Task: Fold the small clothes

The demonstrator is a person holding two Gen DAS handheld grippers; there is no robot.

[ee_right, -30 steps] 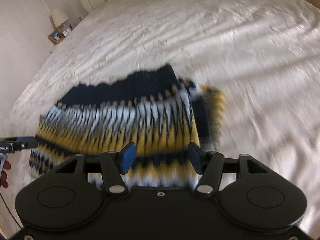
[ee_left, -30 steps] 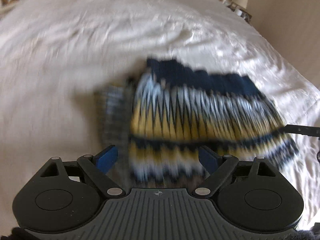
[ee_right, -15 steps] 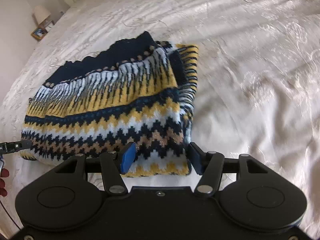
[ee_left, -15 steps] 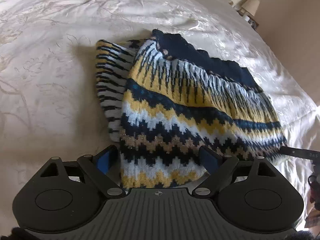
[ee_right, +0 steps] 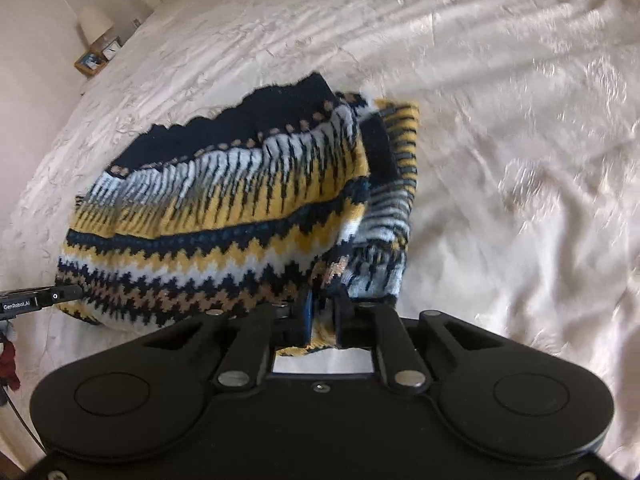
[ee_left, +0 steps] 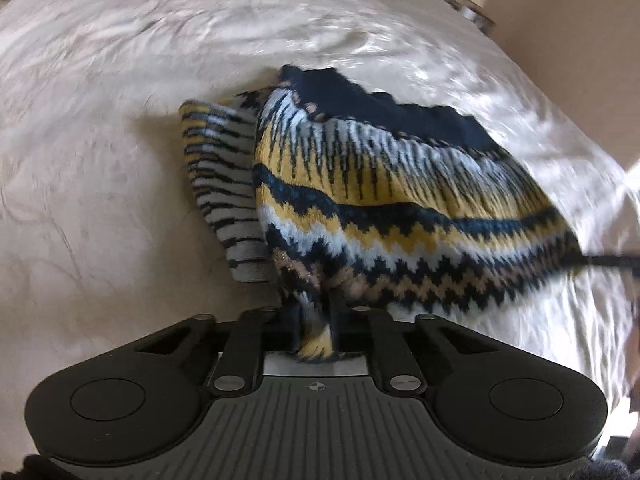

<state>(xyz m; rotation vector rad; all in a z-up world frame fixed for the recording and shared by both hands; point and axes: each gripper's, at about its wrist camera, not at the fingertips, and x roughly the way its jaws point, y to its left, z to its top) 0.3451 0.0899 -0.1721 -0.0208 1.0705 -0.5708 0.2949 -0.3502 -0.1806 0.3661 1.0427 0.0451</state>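
A small knitted sweater (ee_left: 380, 200) with navy, yellow, white and tan zigzag bands lies partly folded on the bed; it also shows in the right wrist view (ee_right: 224, 220). A striped sleeve (ee_left: 220, 184) sticks out at its side, seen too in the right wrist view (ee_right: 392, 208). My left gripper (ee_left: 316, 332) is shut on the sweater's near hem at its left corner. My right gripper (ee_right: 322, 320) is shut on the near hem at its right corner. The hem is lifted a little off the bed at both grippers.
The sweater rests on a cream, wrinkled bedspread (ee_right: 500, 120) that fills both views. A lamp and bedside table (ee_right: 96, 40) stand at the far bed corner by the wall. The other gripper's tip shows at each frame's edge (ee_right: 36, 300).
Both grippers went from open, around the near hem, to shut on it. The hem has risen slightly and the views are blurred with motion.
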